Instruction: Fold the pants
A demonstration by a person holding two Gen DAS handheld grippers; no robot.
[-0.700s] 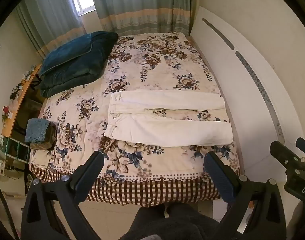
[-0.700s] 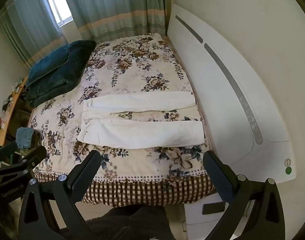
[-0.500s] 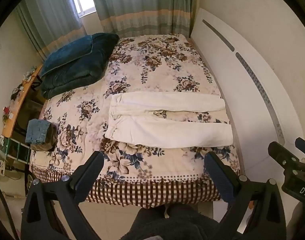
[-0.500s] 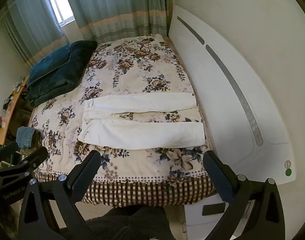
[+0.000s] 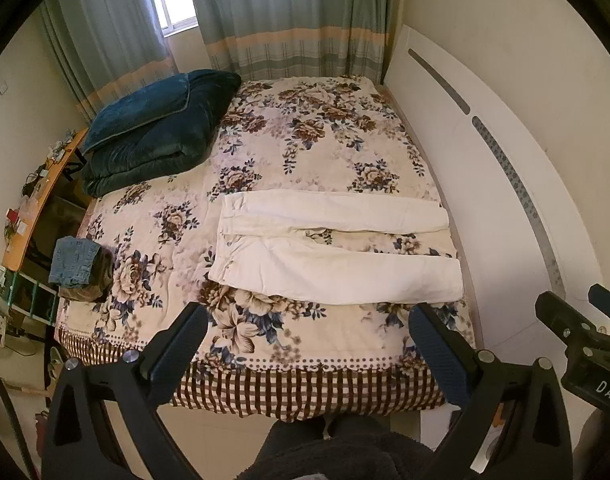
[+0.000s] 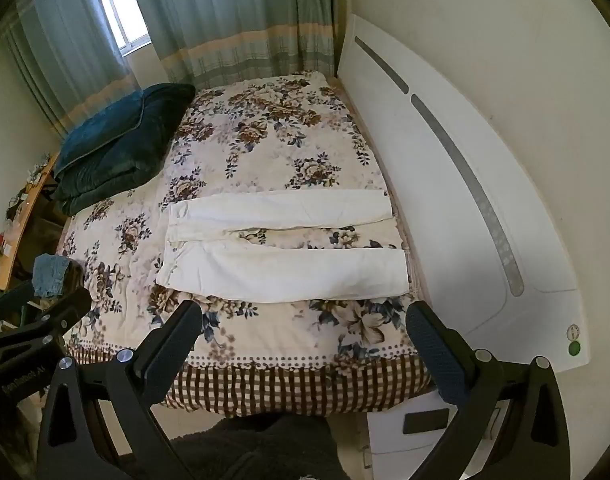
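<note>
The left gripper (image 5: 305, 340) hangs above the near edge of the bed (image 5: 305, 384), angled steeply down, its jaws spread wide with nothing between them and touching nothing. The right gripper (image 6: 303, 338) is held the same way, jaws wide, empty, clear of the bedding. Each has black angular arms with silver pivot bolts and dark blue ribbed fingertip pads (image 5: 435, 346). The right gripper's tip shows at the right border of the left wrist view; the left gripper's frame shows at the left border of the right wrist view.

The pants (image 5: 337, 248) lie flat on the near half of the bed, well beyond both grippers. They are cream-white, of a smooth woven cloth, laid crosswise: waistband to the left, both legs running right toward the headboard (image 5: 505, 184), hems close to the mattress edge. The legs lie apart in a narrow V, with floral cover showing between them.

The bed cover is a quilted cream fabric printed with brown and blue flowers, ending in a dotted band and a brown checked border. A folded dark teal plush blanket (image 5: 157, 128) occupies the far left corner. A small folded stack with denim (image 5: 75, 262) on top sits at the near left corner. The headboard is glossy white, curved, with grey inlaid strips. Striped green curtains (image 5: 289, 20) hang behind the bed.
</note>
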